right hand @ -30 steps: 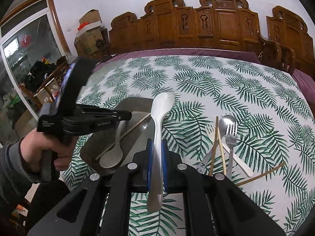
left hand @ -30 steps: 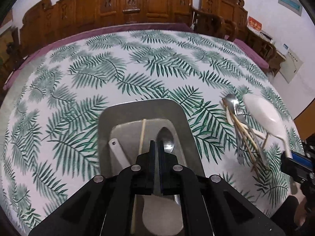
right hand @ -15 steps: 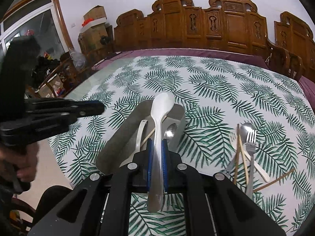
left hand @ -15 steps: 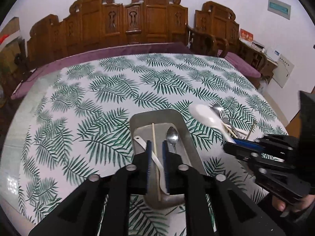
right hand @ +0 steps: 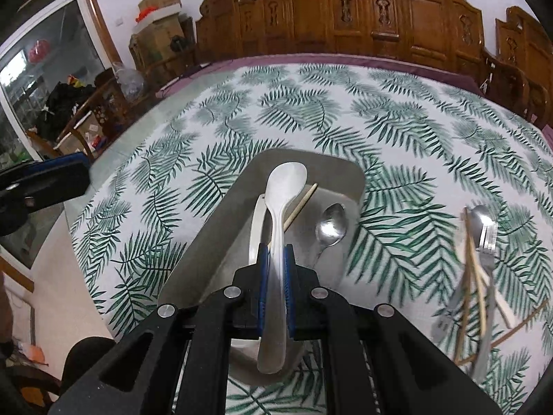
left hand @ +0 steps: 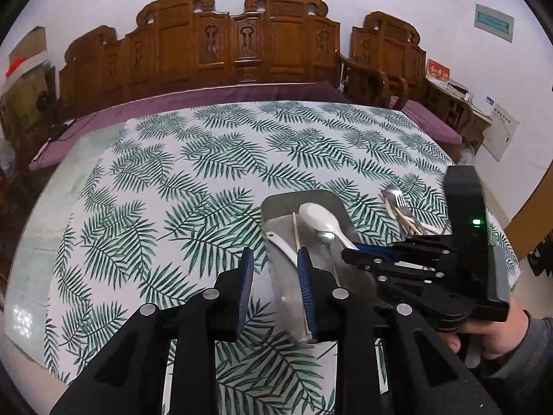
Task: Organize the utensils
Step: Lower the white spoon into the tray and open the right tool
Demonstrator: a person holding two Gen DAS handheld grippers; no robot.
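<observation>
A grey metal tray (left hand: 300, 197) (right hand: 311, 159) lies on the leaf-print tablecloth. In it are a small white spoon (left hand: 276, 238) (right hand: 255, 228), a chopstick (left hand: 295, 231) (right hand: 304, 197) and a metal spoon (left hand: 325, 237) (right hand: 331, 224). My right gripper (right hand: 275, 252) (left hand: 350, 250) is shut on the handle of a large white spoon (right hand: 287, 183) (left hand: 321, 218), whose bowl hangs over the tray's far end. My left gripper (left hand: 275, 263) hovers above the tray's near left edge. Its jaws are opening and nothing is between them.
Right of the tray lies a loose pile of a fork, a metal spoon and chopsticks (right hand: 484, 242) (left hand: 397, 200). A carved wooden bench (left hand: 242, 41) with a purple cushion runs behind the table. A person's hand (left hand: 497, 332) holds the right gripper. The table edge is close on the left.
The left gripper released the metal spoon into the tray, rose and drew back to the left as its jaws parted. The right gripper carried the large white spoon from the pile to over the tray.
</observation>
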